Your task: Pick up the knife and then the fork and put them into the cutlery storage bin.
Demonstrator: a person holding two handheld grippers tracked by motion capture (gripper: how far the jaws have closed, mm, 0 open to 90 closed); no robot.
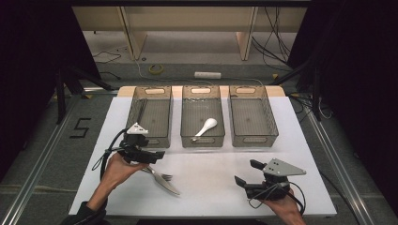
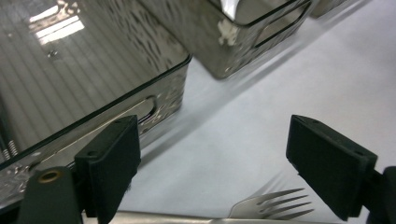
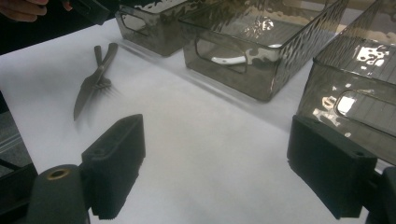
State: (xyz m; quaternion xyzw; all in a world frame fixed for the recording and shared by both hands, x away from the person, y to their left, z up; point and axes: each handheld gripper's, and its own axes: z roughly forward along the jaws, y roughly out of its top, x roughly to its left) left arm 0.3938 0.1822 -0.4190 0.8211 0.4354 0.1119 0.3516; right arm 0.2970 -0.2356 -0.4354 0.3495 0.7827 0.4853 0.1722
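a white rectangular table top (image 1: 206,187) carried 3 smoky translucent plastic bins in a row along its far half: the left bin (image 1: 151,96), the middle bin (image 1: 202,96) and the right bin (image 1: 251,96). a white ceramic soup spoon (image 1: 206,126) lay inside the middle bin, its bowl toward the far right and its handle toward the near left. on the bare table, nearer the person than the left bin, a metal fork (image 1: 160,175) and a metal table knife (image 1: 168,185) lay together, crossing each other, tips pointing toward the near right. the left gripper (image 1: 157,155) hung just beside those 2 pieces, at their handle ends, held in the person's left hand (image 1: 117,166); in the left gripper view its jaws stood wide apart with nothing between them, the fork tines (image 2: 275,205) showing low between them. the right gripper (image 1: 248,172) sat near the table's near right edge, well apart from the cutlery, its jaws likewise spread and empty.
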